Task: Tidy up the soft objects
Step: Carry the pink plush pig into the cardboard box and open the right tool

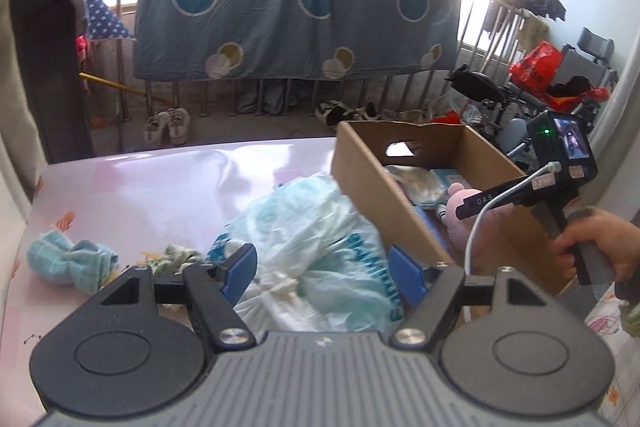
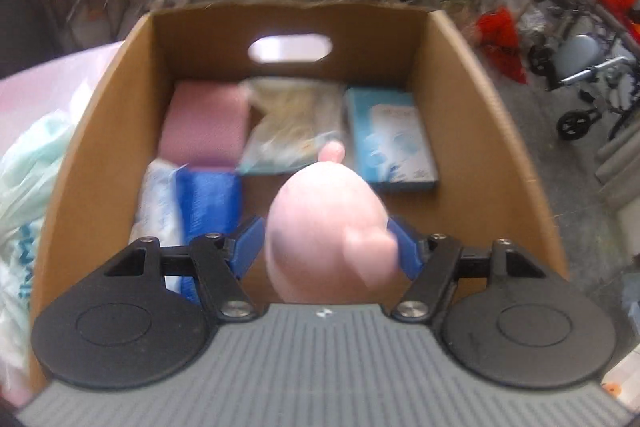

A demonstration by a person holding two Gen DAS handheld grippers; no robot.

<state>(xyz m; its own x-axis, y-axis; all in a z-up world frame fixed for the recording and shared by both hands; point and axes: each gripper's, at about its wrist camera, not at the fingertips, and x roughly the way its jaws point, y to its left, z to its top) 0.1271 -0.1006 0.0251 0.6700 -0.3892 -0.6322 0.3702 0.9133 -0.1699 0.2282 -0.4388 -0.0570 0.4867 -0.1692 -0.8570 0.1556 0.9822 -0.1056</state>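
My right gripper [image 2: 326, 245] is shut on a pink plush toy [image 2: 328, 227] and holds it over the open cardboard box [image 2: 100, 131]. In the box lie a pink cloth [image 2: 204, 123], a beige packet [image 2: 292, 119], a light blue packet [image 2: 394, 143] and a blue cloth [image 2: 208, 199]. In the left wrist view the right gripper [image 1: 464, 213] holds the pink toy [image 1: 456, 217] inside the box [image 1: 372, 187]. My left gripper [image 1: 322, 267] is open around a white and blue plastic bag [image 1: 312, 239] on the pink table [image 1: 140, 183].
A light blue cloth [image 1: 68, 259] and a green patterned cloth [image 1: 176, 257] lie on the table at the left. A blue quilt [image 1: 288, 11] hangs on a railing behind. Shoes [image 1: 168, 125], a wheelchair [image 2: 580, 75] and red bags [image 2: 500, 39] stand on the floor.
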